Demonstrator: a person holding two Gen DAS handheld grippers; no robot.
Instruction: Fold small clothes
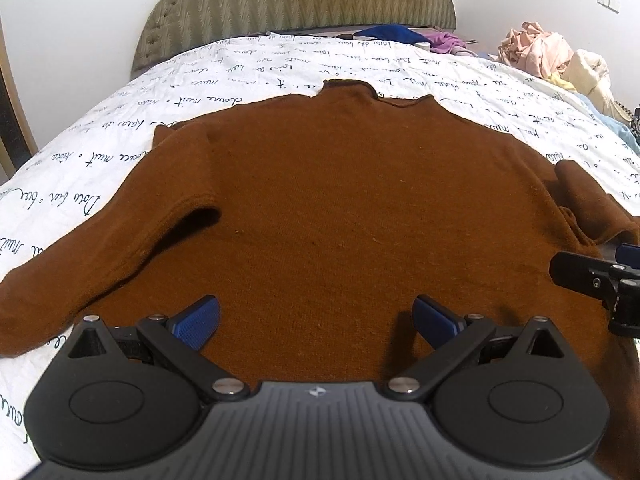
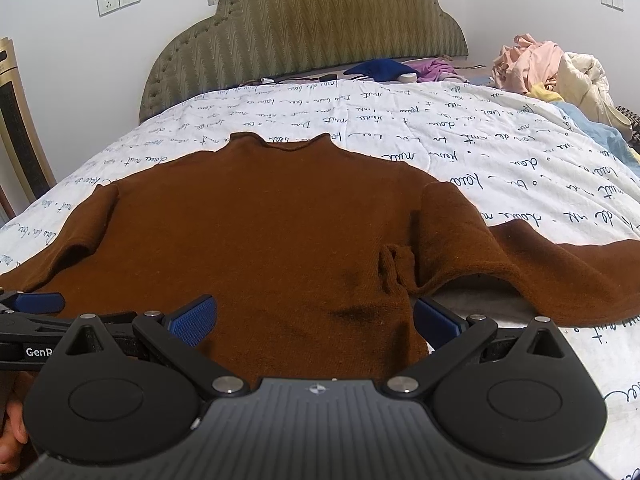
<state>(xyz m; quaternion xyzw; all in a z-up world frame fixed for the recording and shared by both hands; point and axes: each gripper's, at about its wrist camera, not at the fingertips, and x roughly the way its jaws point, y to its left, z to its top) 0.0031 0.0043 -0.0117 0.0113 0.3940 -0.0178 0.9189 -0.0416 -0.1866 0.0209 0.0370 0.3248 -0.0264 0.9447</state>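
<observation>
A brown knit sweater (image 1: 340,200) lies flat on the bed, collar away from me, sleeves spread to both sides. It also shows in the right wrist view (image 2: 260,220). My left gripper (image 1: 316,320) is open and empty, low over the sweater's near hem. My right gripper (image 2: 316,318) is open and empty over the hem's right part, where a small fold (image 2: 394,268) stands up near the right sleeve. The right gripper's fingertip (image 1: 580,272) shows at the right edge of the left wrist view.
The bed has a white quilt with black script (image 2: 480,152) and a padded olive headboard (image 2: 312,28). A pile of pale clothes (image 2: 552,68) sits at the far right, blue and purple garments (image 2: 396,68) by the headboard. A chair (image 2: 20,132) stands at left.
</observation>
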